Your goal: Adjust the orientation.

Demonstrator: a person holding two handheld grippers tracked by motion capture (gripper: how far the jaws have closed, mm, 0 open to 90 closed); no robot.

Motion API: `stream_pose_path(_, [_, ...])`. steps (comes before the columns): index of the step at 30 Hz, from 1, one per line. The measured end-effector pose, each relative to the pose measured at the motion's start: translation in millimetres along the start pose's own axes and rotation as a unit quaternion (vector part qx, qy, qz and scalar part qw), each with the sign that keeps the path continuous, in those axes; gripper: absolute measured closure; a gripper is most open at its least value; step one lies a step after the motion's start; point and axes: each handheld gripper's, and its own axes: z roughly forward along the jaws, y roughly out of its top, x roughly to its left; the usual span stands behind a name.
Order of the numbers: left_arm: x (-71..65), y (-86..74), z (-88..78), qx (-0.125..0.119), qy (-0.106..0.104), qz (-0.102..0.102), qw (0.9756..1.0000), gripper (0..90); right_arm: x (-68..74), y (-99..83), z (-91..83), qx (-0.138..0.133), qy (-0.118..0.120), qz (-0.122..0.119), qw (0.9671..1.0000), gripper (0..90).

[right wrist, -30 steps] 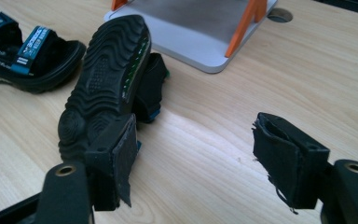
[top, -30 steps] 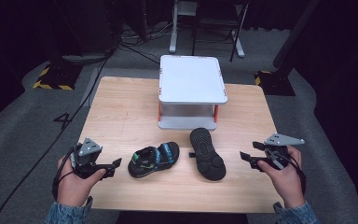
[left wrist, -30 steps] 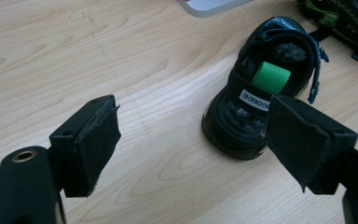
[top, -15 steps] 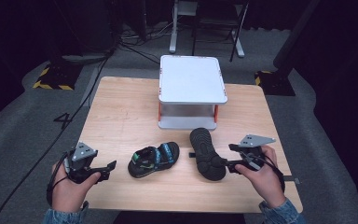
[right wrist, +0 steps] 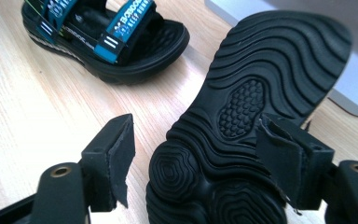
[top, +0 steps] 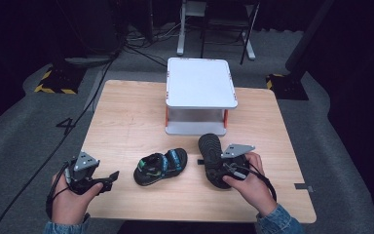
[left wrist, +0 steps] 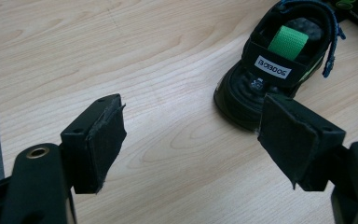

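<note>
High view: wide-open, empty right gripper [top: 220, 168] over upturned sandal [top: 213, 152], white stand [top: 200, 83] just beyond.

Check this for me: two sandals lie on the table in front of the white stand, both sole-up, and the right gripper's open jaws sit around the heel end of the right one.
One detail is wrong: only the right sandal lies sole-up. The left sandal sits upright with its blue straps on top, as the high view shows. The rest holds: both lie in front of the white stand, and the right gripper has its open jaws around the right sandal's heel end.

A recording lab or studio. Dark surroundings, grey carpet [top: 24, 126], floor cables [top: 85, 114] and hazard-striped tape [top: 53, 89] around a lone wooden table [top: 126, 122].
</note>
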Motion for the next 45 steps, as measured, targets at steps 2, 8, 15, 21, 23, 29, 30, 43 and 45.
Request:
stream_pose_path(2, [0.8, -0.2, 0.3, 0.001, 0.001, 0.002, 1.0, 22.9, 0.2, -1.4, 2.7, -0.002, -0.005, -0.006, 1.0, 27.8])
stream_pose_path(8, [1.0, -0.5, 2.6, 0.003, -0.001, -0.001, 1.0, 22.8, -7.6, -5.7, 0.4, 0.0, -0.016, 0.002, 0.9999, 27.9])
stream_pose_path(15, [1.5, -0.1, 5.9, 0.008, -0.005, 0.002, 0.9999, 22.6, -23.9, -15.2, -6.6, -0.019, -0.004, 0.03, 0.9994, 27.8])
stream_pose_path(21, [2.9, 0.1, 5.9, 0.008, -0.004, 0.0, 1.0, 22.6, -39.4, -23.0, -12.1, -0.015, -0.008, 0.054, 0.9984, 23.9])
stream_pose_path(23, [2.9, 0.2, 5.6, 0.008, -0.004, 0.0, 1.0, 22.6, -42.0, -25.1, -12.0, -0.005, -0.01, 0.061, 0.9981, 17.9])
stream_pose_path(29, [4.2, 0.7, 3.1, 0.003, -0.003, -0.005, 1.0, 22.6, -51.5, -49.1, 5.5, 0.067, 0.048, 0.092, 0.9923, 15.4])
stream_pose_path(30, [4.4, 0.7, 2.6, 0.002, -0.002, -0.006, 1.0, 22.6, -51.1, -50.3, 6.4, 0.067, 0.049, 0.093, 0.9922, 15.8])
stream_pose_path(43, [4.9, 0.9, 3.6, 0.001, -0.003, -0.006, 1.0, 22.6, -40.9, -40.2, 10.3, 0.066, 0.068, 0.064, 0.9935, 35.4])
stream_pose_path(45, [5.2, 0.4, 3.3, 0.0, -0.001, -0.011, 0.9999, 22.6, -41.7, -39.9, 7.5, 0.063, 0.07, 0.069, 0.9931, 40.3])
